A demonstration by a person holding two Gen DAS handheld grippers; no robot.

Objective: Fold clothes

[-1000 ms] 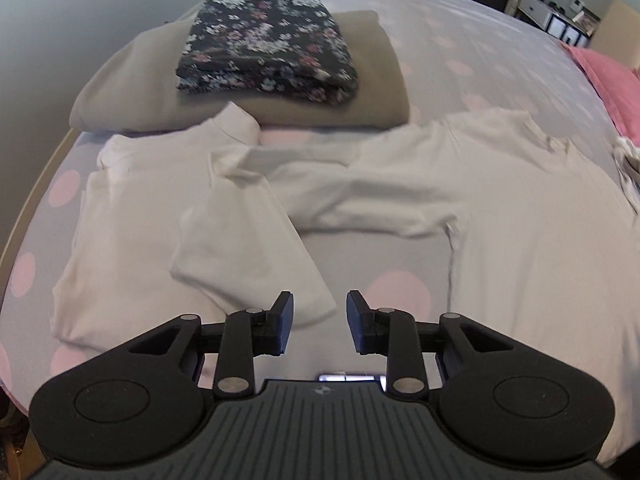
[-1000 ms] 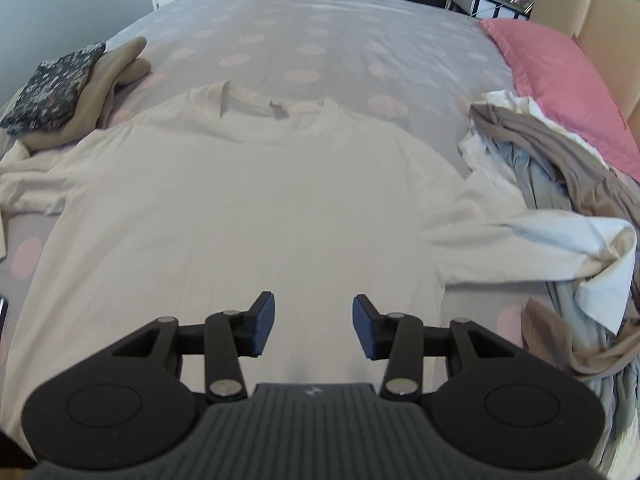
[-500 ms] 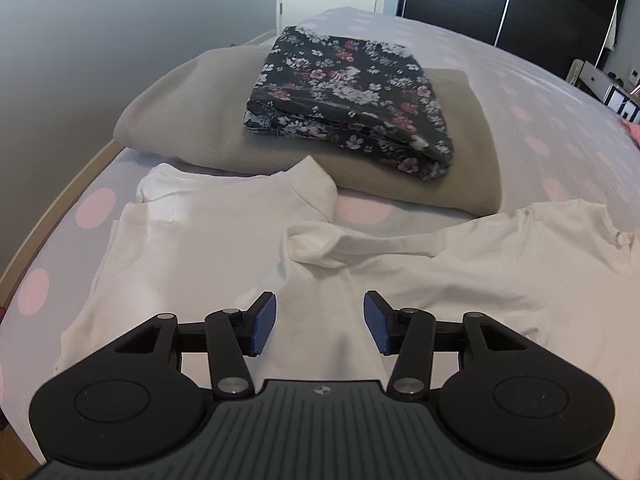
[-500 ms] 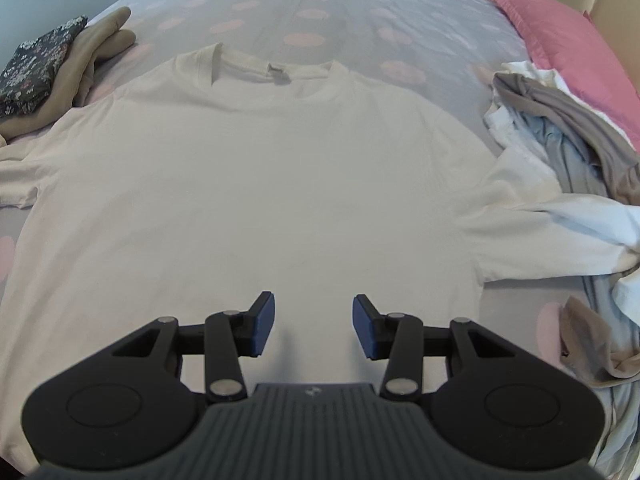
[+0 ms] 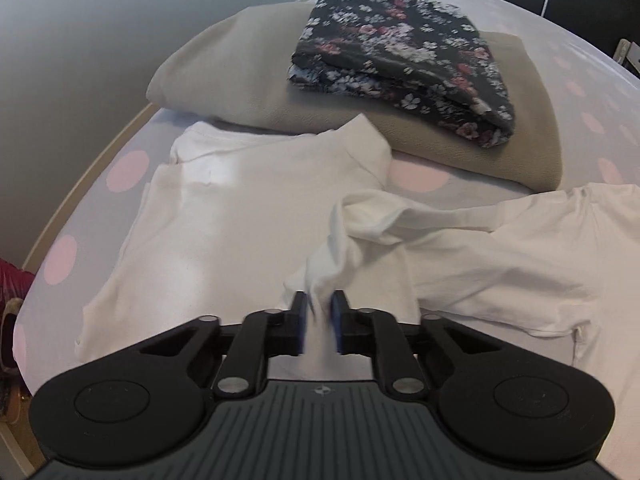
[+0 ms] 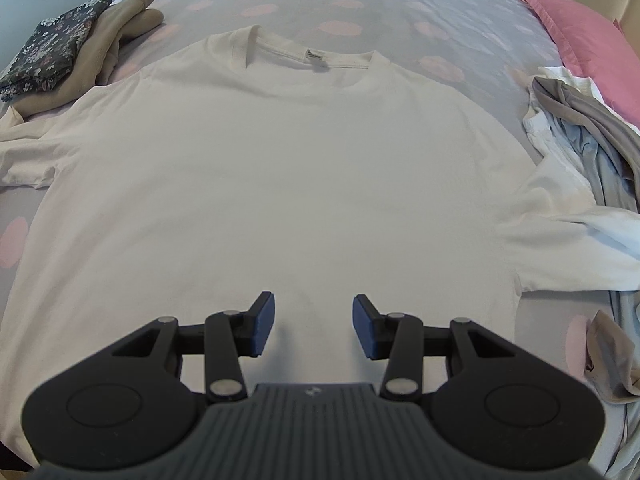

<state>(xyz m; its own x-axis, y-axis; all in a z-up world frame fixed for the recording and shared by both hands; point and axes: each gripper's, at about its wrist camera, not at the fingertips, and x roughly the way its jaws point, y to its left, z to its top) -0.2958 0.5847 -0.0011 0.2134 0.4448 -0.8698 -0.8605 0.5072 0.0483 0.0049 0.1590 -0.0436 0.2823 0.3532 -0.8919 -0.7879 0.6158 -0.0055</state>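
The left gripper [image 5: 319, 316] is closing its blue pads on a bunched sleeve [image 5: 340, 248] of the white cotton T-shirt [image 6: 280, 184], which lies flat on the spotted lilac bedsheet [image 6: 352, 4]. The right gripper [image 6: 314, 328] hovers spread over the shirt's lower part, holding nothing. Farther off, a folded dark floral garment [image 5: 404, 60] rests on a folded beige sweater [image 5: 240, 68].

No legible text anywhere.

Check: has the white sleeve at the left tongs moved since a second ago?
Yes. The sleeve is bunched and lifted toward the closing left tongs, away from the beige folded garment.
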